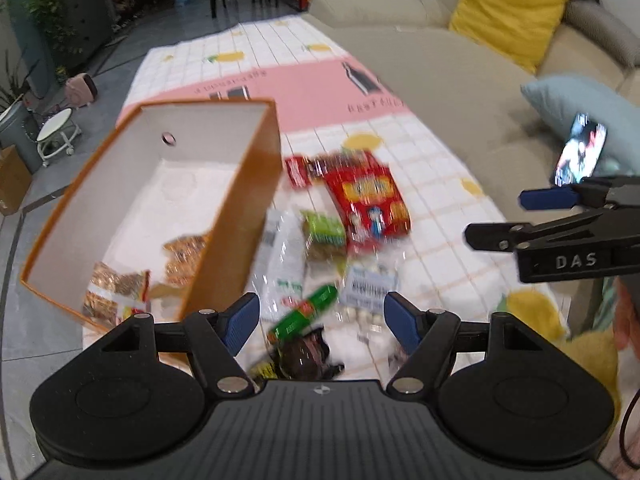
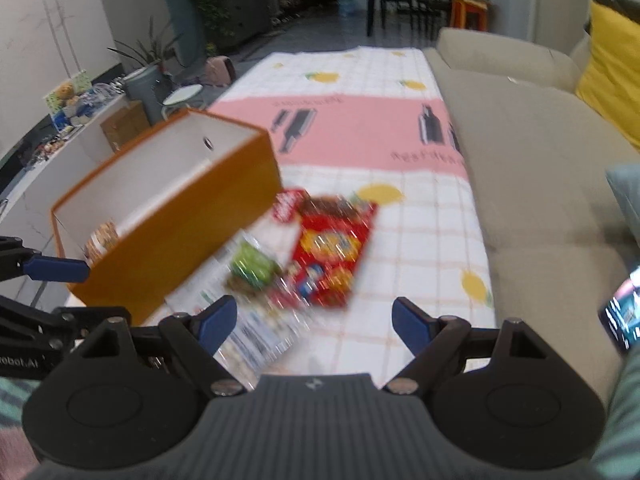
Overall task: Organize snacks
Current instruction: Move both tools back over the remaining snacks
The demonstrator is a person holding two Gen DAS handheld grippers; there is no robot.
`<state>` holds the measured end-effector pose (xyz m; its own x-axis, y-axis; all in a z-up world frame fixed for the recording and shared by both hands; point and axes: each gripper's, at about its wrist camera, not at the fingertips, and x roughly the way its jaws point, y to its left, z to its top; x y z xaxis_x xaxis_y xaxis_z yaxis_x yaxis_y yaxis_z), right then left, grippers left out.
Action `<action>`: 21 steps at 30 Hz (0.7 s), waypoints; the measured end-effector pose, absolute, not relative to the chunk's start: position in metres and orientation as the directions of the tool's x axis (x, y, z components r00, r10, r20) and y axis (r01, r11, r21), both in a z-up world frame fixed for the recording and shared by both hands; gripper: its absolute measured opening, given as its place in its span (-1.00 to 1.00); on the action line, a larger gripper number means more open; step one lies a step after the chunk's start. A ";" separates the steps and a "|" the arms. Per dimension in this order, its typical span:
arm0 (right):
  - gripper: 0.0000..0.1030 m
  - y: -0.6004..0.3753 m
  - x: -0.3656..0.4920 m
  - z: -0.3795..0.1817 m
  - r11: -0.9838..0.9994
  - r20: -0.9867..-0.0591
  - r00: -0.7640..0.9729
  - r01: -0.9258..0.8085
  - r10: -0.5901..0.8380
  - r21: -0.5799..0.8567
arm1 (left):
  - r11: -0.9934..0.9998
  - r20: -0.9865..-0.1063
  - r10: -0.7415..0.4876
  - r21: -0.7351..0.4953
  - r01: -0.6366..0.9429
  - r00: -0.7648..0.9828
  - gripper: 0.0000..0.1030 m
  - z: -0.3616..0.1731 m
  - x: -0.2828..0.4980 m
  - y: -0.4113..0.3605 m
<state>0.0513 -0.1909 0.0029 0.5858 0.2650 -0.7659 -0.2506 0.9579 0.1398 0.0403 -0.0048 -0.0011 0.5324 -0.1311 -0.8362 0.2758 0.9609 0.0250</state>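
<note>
An orange box (image 1: 236, 208) with a white inside stands on the patterned cloth and holds two snack packets (image 1: 116, 286). Beside it lie loose snacks: a large red cracker bag (image 1: 368, 200), a small red packet (image 1: 296, 170), a green packet (image 1: 322, 234), a clear candy bag (image 1: 370, 284), a green stick pack (image 1: 304, 312) and a dark wrapper (image 1: 306, 354). My left gripper (image 1: 322, 322) is open and empty above the stick pack. My right gripper (image 2: 310, 324) is open and empty above the clear bags, near the red bag (image 2: 334, 248) and the box (image 2: 176, 224).
A beige sofa (image 1: 440, 92) with a yellow cushion (image 1: 508, 12) runs along the right. A phone (image 1: 580, 152) with a lit screen lies on it. A round stool (image 1: 56, 132), plants and a dining table stand beyond the cloth.
</note>
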 end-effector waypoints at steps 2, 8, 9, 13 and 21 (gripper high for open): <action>0.59 -0.198 0.044 -0.006 0.965 -0.782 0.577 -0.237 0.235 0.115 | 0.957 -0.851 -0.117 0.042 0.288 0.512 0.62 -0.009 0.038 -0.009; 0.59 -0.213 0.037 -0.026 0.965 -0.818 0.515 -0.189 0.256 0.183 | 0.957 -0.881 -0.111 0.031 0.289 0.461 0.62 -0.030 0.033 -0.011; 0.59 -0.212 0.037 -0.027 0.963 -0.820 0.508 -0.192 0.263 0.189 | 0.958 -0.883 -0.114 0.023 0.285 0.454 0.62 -0.033 0.034 -0.010; 0.59 -0.205 0.037 -0.036 0.950 -0.830 0.469 -0.221 0.303 0.222 | 0.956 -0.887 -0.096 0.043 0.289 0.451 0.62 -0.043 0.036 -0.009; 0.59 -0.178 0.039 -0.053 0.906 -0.852 0.348 -0.309 0.392 0.291 | 0.947 -0.915 -0.044 0.089 0.309 0.400 0.60 -0.062 0.041 -0.002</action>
